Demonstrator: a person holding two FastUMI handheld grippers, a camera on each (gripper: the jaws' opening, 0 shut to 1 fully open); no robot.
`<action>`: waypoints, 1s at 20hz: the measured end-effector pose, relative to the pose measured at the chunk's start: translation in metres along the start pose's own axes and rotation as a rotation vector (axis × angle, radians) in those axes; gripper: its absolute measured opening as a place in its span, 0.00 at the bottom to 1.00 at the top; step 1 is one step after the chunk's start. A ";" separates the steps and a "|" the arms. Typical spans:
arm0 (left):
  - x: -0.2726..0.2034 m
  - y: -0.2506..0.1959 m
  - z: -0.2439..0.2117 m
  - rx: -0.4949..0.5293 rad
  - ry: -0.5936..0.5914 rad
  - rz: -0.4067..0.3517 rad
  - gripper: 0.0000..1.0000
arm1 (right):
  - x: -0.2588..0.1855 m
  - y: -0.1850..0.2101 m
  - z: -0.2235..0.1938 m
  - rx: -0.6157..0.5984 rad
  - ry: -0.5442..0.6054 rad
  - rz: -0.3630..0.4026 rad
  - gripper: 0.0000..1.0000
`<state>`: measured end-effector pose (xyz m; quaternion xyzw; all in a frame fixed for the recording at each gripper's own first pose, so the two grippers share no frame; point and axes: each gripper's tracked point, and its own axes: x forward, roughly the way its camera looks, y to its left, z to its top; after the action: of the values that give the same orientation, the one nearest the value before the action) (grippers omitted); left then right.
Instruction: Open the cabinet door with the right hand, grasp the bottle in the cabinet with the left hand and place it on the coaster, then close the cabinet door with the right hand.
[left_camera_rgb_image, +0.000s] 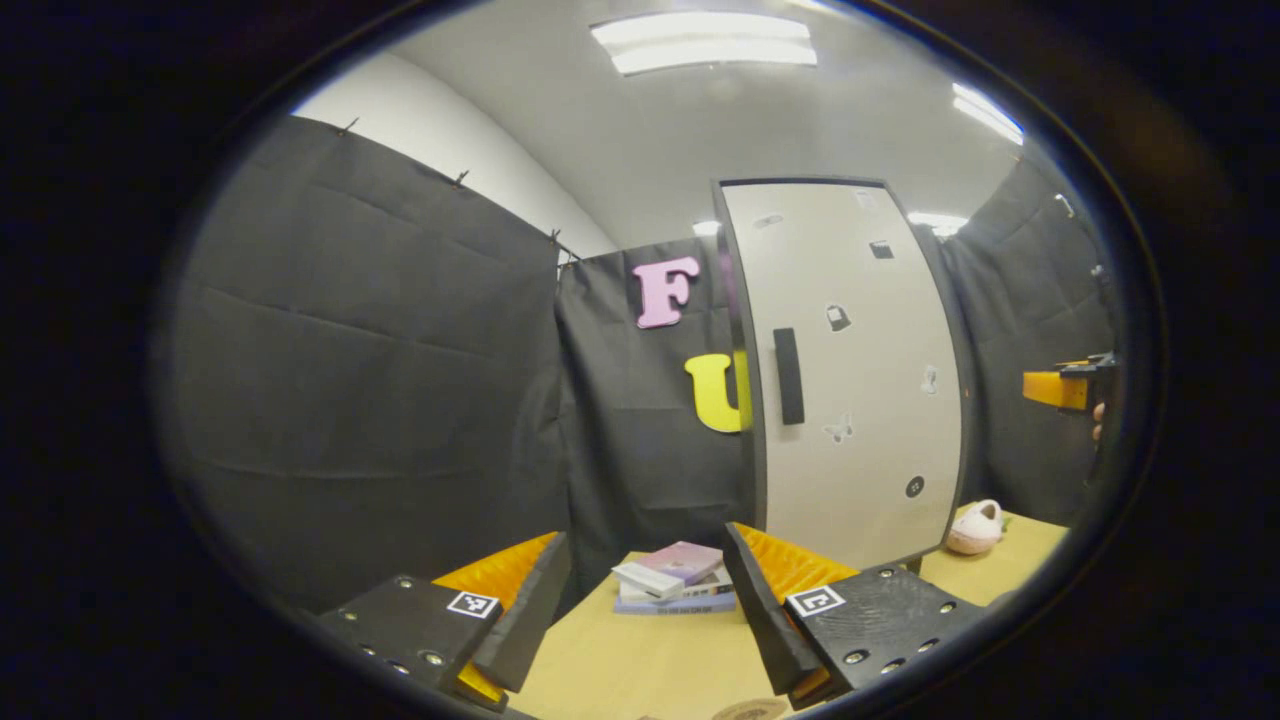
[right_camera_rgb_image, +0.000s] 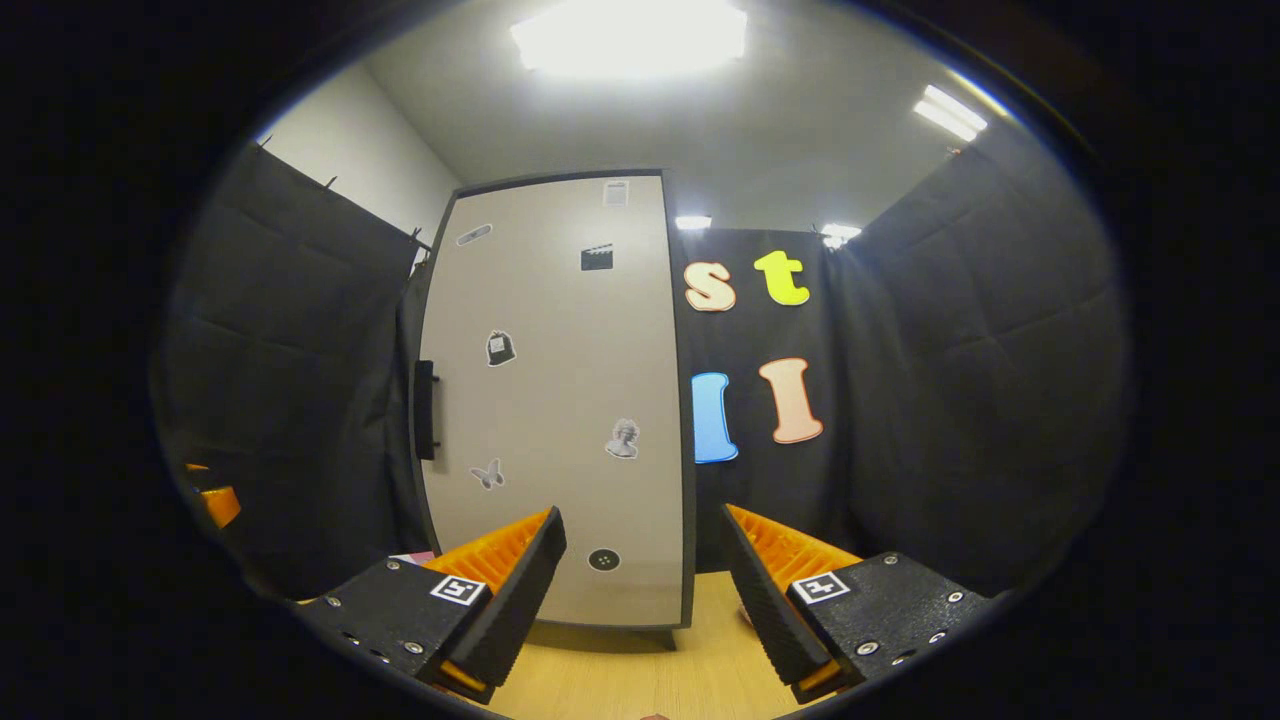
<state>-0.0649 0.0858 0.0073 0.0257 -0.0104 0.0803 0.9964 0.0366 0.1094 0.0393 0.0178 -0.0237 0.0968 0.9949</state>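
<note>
Pale wood covers the desk (left_camera_rgb_image: 640, 660), and on it stands a tall cabinet whose flat off-white door (left_camera_rgb_image: 850, 380) is closed, framed by a dark edge and dotted with small stickers. In the left gripper view the door's black vertical bar handle (left_camera_rgb_image: 788, 376) sits near its left edge, about halfway up. The bottle cannot be seen with the door shut. At the bottom edge of that view, on the near part of the desk, a sliver of a round tan coaster (left_camera_rgb_image: 750, 710) peeks out just by the right finger of the left tongs (left_camera_rgb_image: 648, 590). These tongs are spread wide with nothing between the fingers. Beyond them, toward the far edge of the desk and left of the cabinet's foot, lies a small stack of books (left_camera_rgb_image: 672, 578) with a pink-purple cover on top. A small pink plush slipper-like thing (left_camera_rgb_image: 975, 527) rests on the desk at the cabinet's right side. At the far right of the same view the other gripper's body and a bit of a hand (left_camera_rgb_image: 1098, 420) show in the air, apart from the cabinet.

In the right gripper view the right tongs (right_camera_rgb_image: 640, 590) are likewise wide apart and empty, hovering low over the desk, facing the closed door (right_camera_rgb_image: 560, 400) without touching it; the handle (right_camera_rgb_image: 426, 410) shows at the door's left edge.
</note>
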 end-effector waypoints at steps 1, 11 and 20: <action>-0.002 0.006 -0.002 0.002 0.001 0.011 0.88 | 0.005 0.008 0.004 -0.004 -0.004 0.013 0.95; -0.032 0.074 -0.009 0.043 0.017 0.110 0.91 | 0.052 0.084 0.020 0.006 0.013 0.105 0.95; -0.039 0.127 -0.024 0.059 0.044 0.180 0.88 | 0.098 0.150 0.032 0.016 0.008 0.162 0.95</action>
<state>-0.1232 0.2065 -0.0108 0.0522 0.0116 0.1702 0.9840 0.1024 0.2737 0.0809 0.0232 -0.0203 0.1772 0.9837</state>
